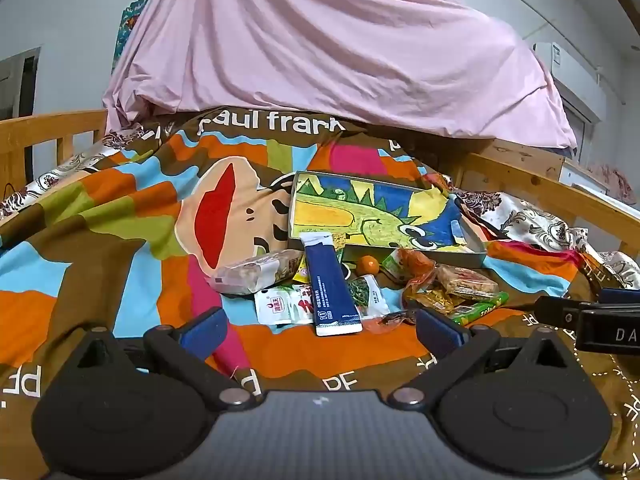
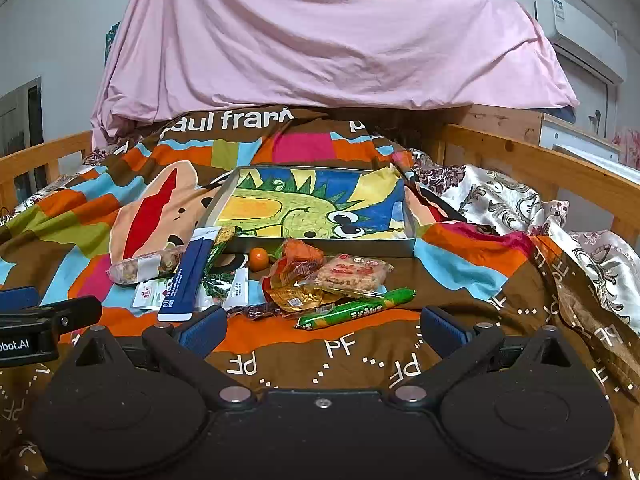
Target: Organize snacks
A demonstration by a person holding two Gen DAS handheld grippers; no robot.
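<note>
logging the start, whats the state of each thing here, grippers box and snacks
left gripper: open, empty
right gripper: open, empty
box: open, no snacks inside
blue sachet: sealed, lying on other packets
orange: whole, loose by the box
green sausage: wrapped, on the blanket
rice cracker pack: sealed, atop the pile

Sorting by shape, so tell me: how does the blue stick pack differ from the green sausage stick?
The blue stick pack is flat and dark blue, leaning over other packets; the green sausage stick is round, bright green, lying on the blanket. Both are long, narrow, and outside the tray.
</note>
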